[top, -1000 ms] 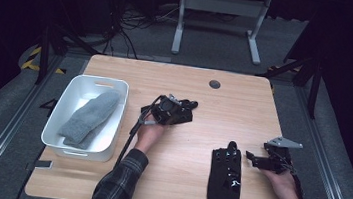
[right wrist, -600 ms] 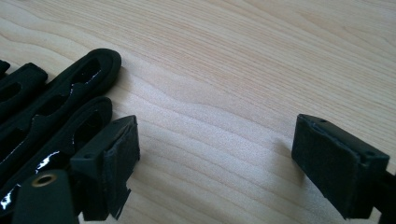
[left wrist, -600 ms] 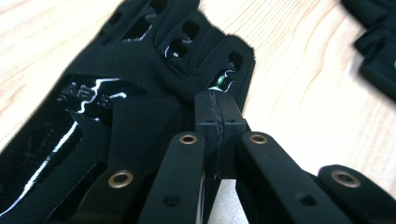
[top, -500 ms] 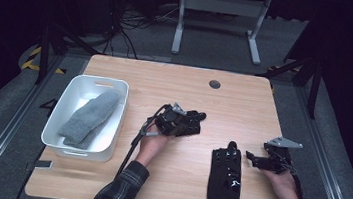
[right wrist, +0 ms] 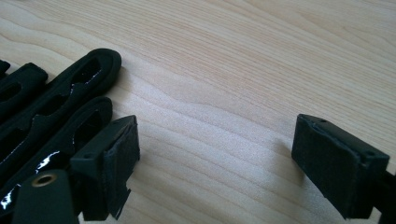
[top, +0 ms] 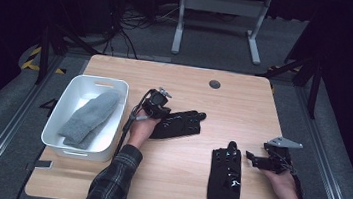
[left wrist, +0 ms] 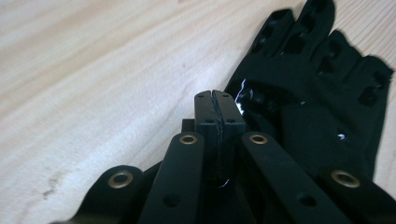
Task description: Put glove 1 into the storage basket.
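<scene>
A person's left gripper [top: 159, 108], clenched on the cuff edge of a black glove [top: 179, 125], holds it mid-worktop [top: 194, 192], the glove's long axis running right with fingers toward the right. Its mate, a second black glove [top: 226, 174], lies near-right, fingers pointing far, just left of the released right gripper [top: 254, 158].

Left gripper [top: 159, 108]: held low near mid-worktop, jaws pressed shut, pads meeting face to face | Left forearm: plaid sleeve, angled up from the near edge | Right gripper [top: 257, 160]: low at the right side, jaws standing wide apart | Right hand [top: 283, 179]: gripping from behind, wrist level
</scene>
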`<action>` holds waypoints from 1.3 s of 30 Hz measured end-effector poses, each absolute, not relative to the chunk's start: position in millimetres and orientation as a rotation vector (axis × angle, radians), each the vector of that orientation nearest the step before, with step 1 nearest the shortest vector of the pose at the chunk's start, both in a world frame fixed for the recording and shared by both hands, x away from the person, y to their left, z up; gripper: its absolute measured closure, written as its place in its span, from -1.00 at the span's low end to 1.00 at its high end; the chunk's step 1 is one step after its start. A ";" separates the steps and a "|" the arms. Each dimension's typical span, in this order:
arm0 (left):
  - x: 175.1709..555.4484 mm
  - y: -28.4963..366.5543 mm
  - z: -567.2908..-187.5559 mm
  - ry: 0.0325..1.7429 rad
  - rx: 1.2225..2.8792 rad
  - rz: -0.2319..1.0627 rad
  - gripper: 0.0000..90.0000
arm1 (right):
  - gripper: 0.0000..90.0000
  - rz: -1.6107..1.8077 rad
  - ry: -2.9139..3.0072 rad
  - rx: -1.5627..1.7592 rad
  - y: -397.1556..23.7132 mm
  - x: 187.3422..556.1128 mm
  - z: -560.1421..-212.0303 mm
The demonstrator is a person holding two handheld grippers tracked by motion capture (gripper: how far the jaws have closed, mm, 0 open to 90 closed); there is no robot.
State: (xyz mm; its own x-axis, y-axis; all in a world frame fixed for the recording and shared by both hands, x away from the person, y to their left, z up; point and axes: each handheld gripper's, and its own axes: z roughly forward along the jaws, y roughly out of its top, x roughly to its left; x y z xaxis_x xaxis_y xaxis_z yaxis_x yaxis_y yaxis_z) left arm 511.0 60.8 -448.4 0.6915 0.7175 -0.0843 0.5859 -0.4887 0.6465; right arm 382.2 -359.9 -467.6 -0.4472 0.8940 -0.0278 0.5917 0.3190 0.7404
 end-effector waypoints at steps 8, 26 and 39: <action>500.8 58.5 -451.9 0.986 2.265 0.239 1.00 | -0.64 0.933 2.155 1.313 -359.9 382.2 -467.6; 426.1 51.7 -446.7 0.783 2.424 0.191 1.00 | -0.64 0.932 2.155 1.313 -359.9 382.1 -467.6; 406.6 58.6 -440.8 0.713 2.364 0.105 1.00 | -0.64 0.931 2.153 1.316 -359.7 382.1 -467.6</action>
